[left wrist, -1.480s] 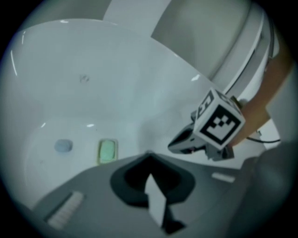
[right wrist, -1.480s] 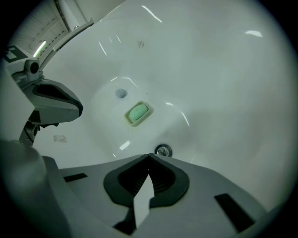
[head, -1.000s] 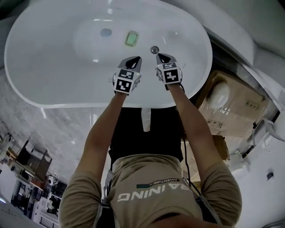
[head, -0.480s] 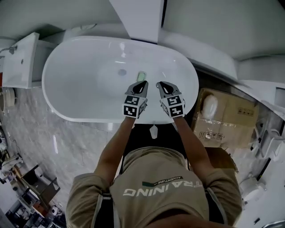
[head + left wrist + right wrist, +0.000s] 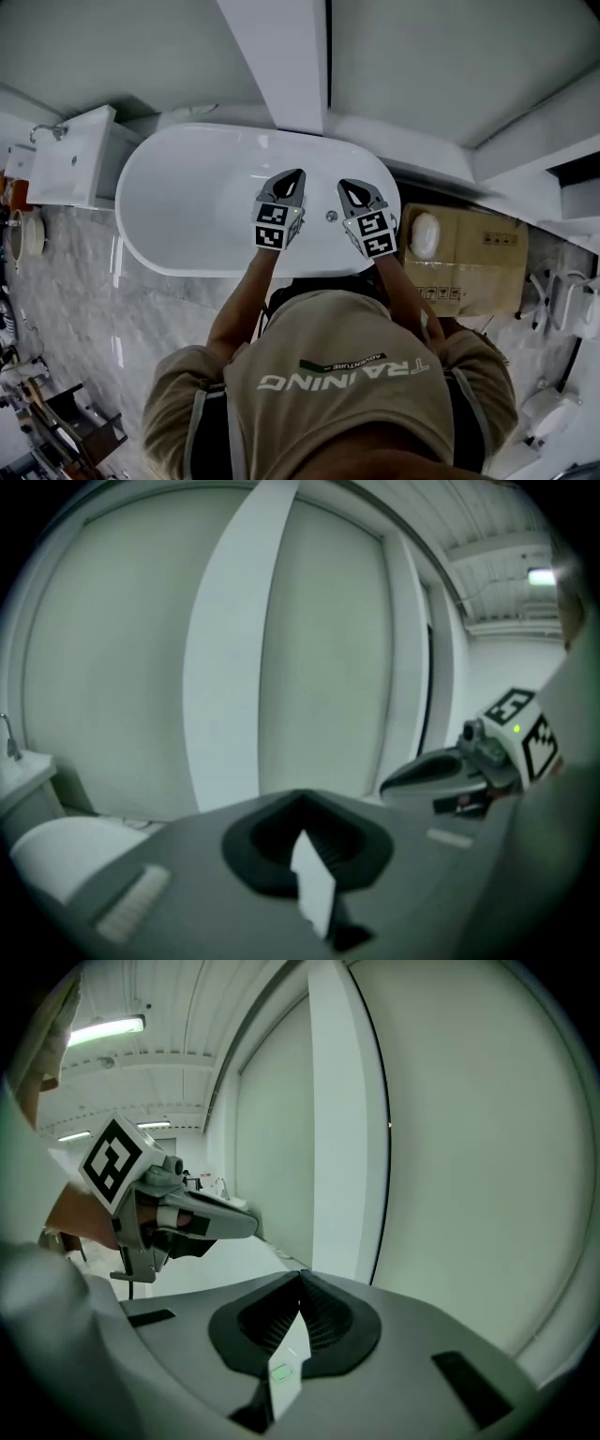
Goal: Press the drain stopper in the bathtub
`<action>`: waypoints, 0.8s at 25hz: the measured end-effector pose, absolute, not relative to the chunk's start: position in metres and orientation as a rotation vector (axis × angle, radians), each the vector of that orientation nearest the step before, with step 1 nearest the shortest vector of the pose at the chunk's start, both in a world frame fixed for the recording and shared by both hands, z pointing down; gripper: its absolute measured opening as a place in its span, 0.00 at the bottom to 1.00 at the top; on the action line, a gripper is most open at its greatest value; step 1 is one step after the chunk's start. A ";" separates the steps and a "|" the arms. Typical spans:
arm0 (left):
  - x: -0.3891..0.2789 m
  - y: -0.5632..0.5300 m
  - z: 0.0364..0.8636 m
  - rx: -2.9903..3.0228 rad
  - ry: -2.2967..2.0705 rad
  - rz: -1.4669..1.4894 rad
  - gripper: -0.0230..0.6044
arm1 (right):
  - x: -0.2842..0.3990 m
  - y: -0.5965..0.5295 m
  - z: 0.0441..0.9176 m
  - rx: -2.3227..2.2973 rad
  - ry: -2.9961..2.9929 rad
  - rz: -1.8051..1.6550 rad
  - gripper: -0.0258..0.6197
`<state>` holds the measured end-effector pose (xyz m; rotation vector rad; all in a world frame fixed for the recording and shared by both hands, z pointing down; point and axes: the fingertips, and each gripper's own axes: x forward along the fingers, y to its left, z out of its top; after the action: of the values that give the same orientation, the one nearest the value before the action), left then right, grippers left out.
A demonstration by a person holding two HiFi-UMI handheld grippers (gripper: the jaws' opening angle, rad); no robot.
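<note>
Seen from above: a white oval bathtub lies below two raised tools. The left hand-held gripper and right hand-held gripper are both clenched, empty, aimed at the wall. The small round metal drain stopper, probably the dot between them, sits nearer the right.

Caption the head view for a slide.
Person at a white oval bathtub holds left gripper and right gripper, both shut and empty, over it.

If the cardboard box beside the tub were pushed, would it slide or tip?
The cardboard box sits broad and flat, so it would probably slide rather than tip. Its cardboard sides may dent under a hard push. The white rounded object on top could shift.
</note>
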<state>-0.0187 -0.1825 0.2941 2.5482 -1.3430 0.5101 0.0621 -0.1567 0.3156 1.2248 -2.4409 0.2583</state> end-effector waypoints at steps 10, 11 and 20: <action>-0.045 -0.189 0.162 2.700 -1.551 0.255 0.04 | 0.070 -0.163 0.170 1.357 -2.651 0.038 0.05; -0.050 -0.189 0.151 2.706 -1.571 0.224 0.04 | 0.068 -0.163 0.158 1.366 -2.664 0.003 0.05; -0.049 -0.188 0.050 2.889 -1.661 0.042 0.04 | 0.061 -0.159 0.056 1.388 -2.763 -0.286 0.05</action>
<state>-0.0489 -0.1880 0.0504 2.8893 -1.6607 0.0419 0.0611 -0.1594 0.0558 1.3883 -2.7632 -0.2864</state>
